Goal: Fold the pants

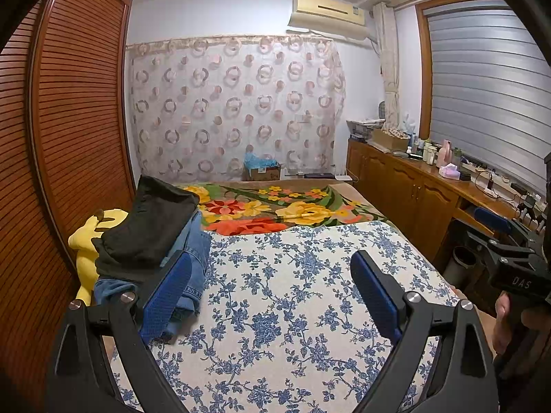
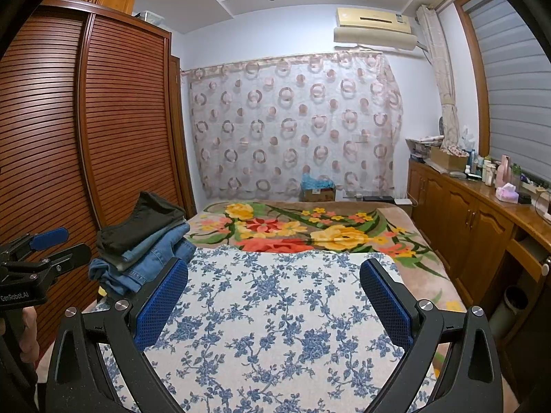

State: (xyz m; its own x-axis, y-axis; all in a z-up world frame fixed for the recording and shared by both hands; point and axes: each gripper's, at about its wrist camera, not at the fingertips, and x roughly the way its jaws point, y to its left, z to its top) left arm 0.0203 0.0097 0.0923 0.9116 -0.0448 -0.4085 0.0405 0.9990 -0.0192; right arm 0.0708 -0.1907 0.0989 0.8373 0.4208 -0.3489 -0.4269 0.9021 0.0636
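Note:
A stack of folded pants lies at the left edge of the bed: dark pants (image 1: pixel 151 220) on top, blue jeans (image 1: pixel 193 261) beneath. The stack also shows in the right wrist view, dark pants (image 2: pixel 151 220) over jeans (image 2: pixel 155 258). My left gripper (image 1: pixel 272 282) is open and empty above the blue-flowered cloth (image 1: pixel 292 309), just right of the stack. My right gripper (image 2: pixel 275 292) is open and empty above the same cloth (image 2: pixel 275 327). Each gripper shows at the edge of the other's view, right gripper (image 1: pixel 499 237) and left gripper (image 2: pixel 44 244).
A yellow plush toy (image 1: pixel 86 241) sits left of the stack. A louvred wooden wardrobe (image 1: pixel 69 120) stands close on the left. A flowered blanket (image 1: pixel 275 206) covers the far bed. Wooden cabinets (image 2: pixel 475 220) with bottles line the right wall.

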